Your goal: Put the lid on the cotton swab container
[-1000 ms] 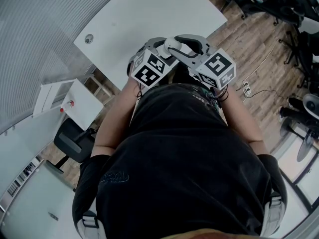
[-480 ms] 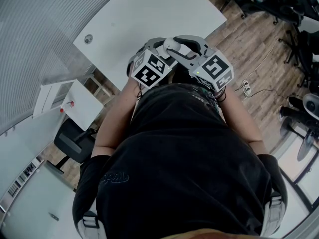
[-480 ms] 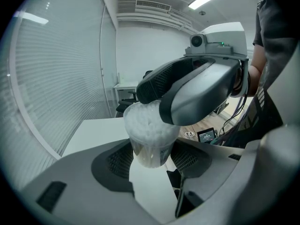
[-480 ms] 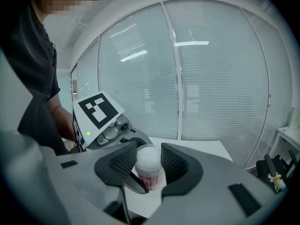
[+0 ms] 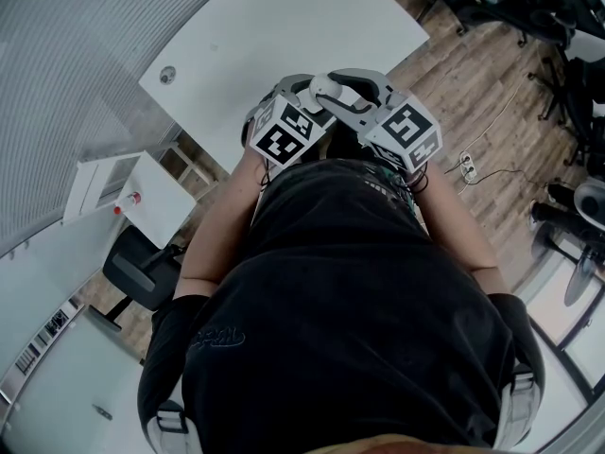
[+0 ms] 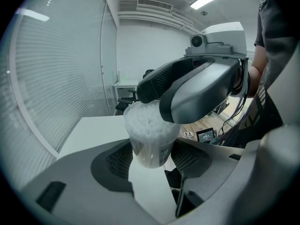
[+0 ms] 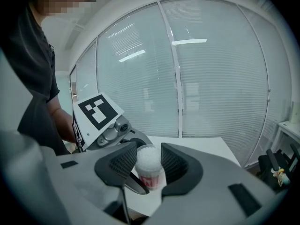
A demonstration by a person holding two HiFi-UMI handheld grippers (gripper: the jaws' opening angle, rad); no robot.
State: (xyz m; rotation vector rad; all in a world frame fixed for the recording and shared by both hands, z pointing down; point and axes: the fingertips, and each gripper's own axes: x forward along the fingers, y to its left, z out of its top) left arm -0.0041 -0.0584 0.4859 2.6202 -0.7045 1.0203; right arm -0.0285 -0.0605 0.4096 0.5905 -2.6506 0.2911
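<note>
1. Person's dark shirt (image 5: 350, 301) fills the near part of the head view; both forearms reach forward to the cotton swab container (image 6: 149, 139), held just in front of the torso.
2. Left tool (image 6: 152, 159): jaws closed on the container's lower body, a ribbed pad pressed on each side. Container upright, packed with white swab heads, a red label low on its wall.
3. Right tool (image 7: 149, 162): comes at the container from the opposite side, jaws clamped on its top rim, pads touching both sides of the white top (a clear lid there cannot be told apart from the rim).
4. Marker cube (image 7: 96, 111) of the left tool shows just beyond and left of the container in the right gripper view.
5. Container is held in the air, above the near edge of the white bench (image 5: 284, 36); nothing under it touches it.
6. Wooden floor (image 5: 473, 74) lies to the right of the container in the head view, well apart.
7. Dark office chair (image 5: 142, 272) and small white cabinet (image 5: 123, 192) stand to the container's left, well apart.
8. Glass wall with blinds (image 7: 211, 78) runs behind the container, far side of the bench.
</note>
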